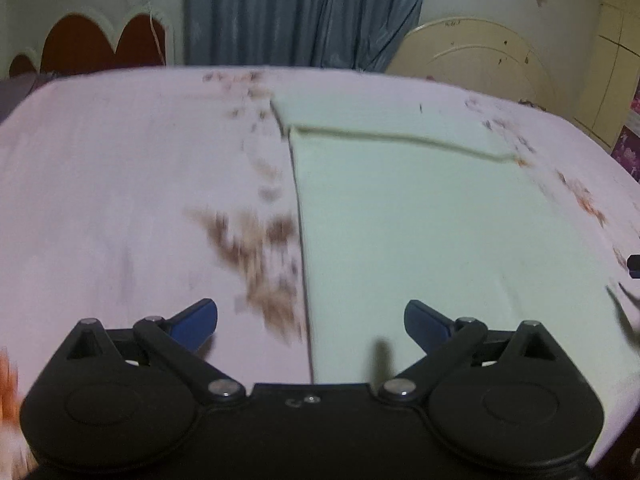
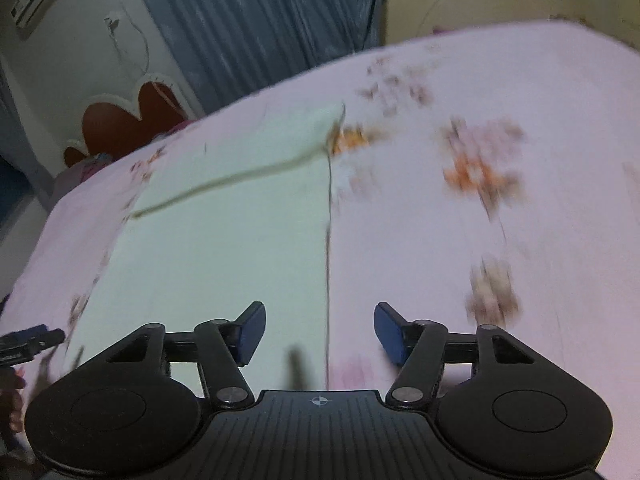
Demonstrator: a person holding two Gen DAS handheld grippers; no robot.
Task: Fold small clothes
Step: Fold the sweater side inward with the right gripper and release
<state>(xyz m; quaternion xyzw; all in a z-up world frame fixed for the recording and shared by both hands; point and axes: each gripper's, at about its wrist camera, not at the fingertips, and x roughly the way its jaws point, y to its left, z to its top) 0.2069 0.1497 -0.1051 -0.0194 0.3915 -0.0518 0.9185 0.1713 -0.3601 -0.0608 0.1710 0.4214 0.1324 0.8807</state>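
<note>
A pale green cloth [image 1: 420,220] lies flat on a pink flowered bedsheet [image 1: 120,180], with its far edge folded over in a band. My left gripper [image 1: 310,320] is open and empty, just above the cloth's near left edge. In the right wrist view the same cloth [image 2: 224,240] lies left of centre. My right gripper [image 2: 320,332] is open and empty, astride the cloth's right edge. The left gripper's tip [image 2: 32,340] shows at the far left of that view. Both views are blurred by motion.
The bedsheet [image 2: 480,240] covers the whole bed. A blue curtain [image 1: 304,12] hangs behind it. A cream headboard [image 1: 472,56] stands at the right and a red scalloped one [image 1: 100,44] at the left. The right gripper's tip [image 1: 634,264] shows at the right edge.
</note>
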